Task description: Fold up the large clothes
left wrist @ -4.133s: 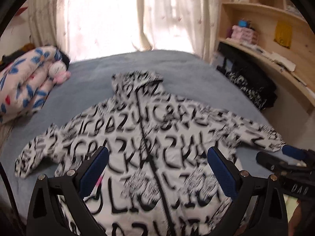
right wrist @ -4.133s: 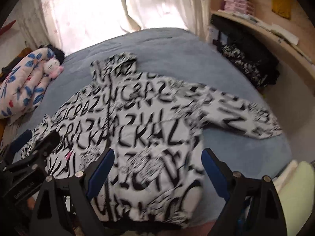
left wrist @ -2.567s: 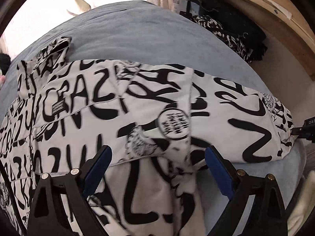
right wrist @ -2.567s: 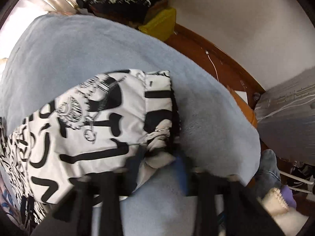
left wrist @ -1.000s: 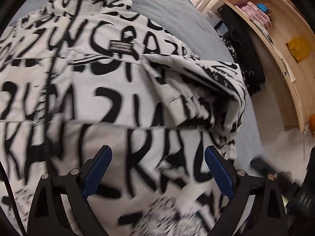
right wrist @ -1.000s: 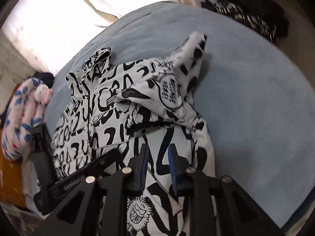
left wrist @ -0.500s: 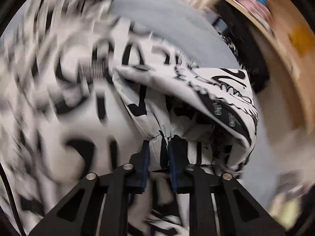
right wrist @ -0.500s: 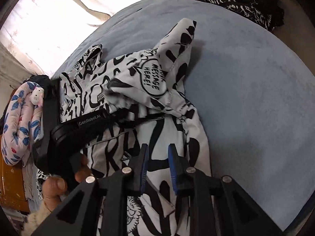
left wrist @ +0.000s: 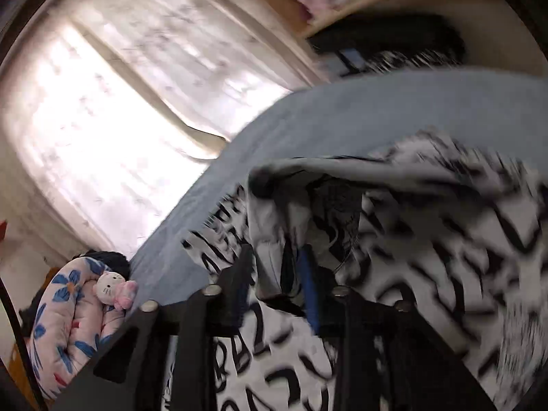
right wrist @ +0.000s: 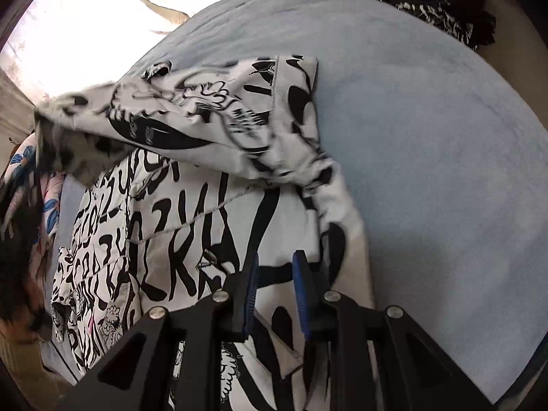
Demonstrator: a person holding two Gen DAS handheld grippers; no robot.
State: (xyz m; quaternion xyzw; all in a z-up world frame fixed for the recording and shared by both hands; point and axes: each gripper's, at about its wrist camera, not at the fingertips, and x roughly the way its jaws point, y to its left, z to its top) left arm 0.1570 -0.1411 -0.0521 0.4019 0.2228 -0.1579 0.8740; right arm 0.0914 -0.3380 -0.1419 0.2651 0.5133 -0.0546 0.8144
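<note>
Lifted off the bed (right wrist: 428,137) since a second ago, the jacket's sleeve (right wrist: 191,116) swings leftward across the jacket (right wrist: 191,239), pinched in the left gripper (left wrist: 277,274), whose jaws just eased slightly.
Right gripper (right wrist: 274,291), jaws narrow and seemingly empty, hovers near the hem; laying the sleeve flat would suit best.

- To the right of the black-and-white jacket (right wrist: 191,233), the blue bed (right wrist: 428,144) lies bare from the jacket's edge out to the bed's rim; a tool could pass freely there.
- Beyond the jacket, toward the curtain (left wrist: 113,109), another bare strip of bed is open.
- A lifted sleeve (right wrist: 191,123) arches over the jacket's upper half, blocking passage across it from above.
- Left of the jacket, a floral quilt roll (left wrist: 58,328) with a small plush toy (left wrist: 114,289) crowds the bed's edge.
- Past the bed's far right corner from the jacket, dark piled clothes (right wrist: 431,7) fill that side.
</note>
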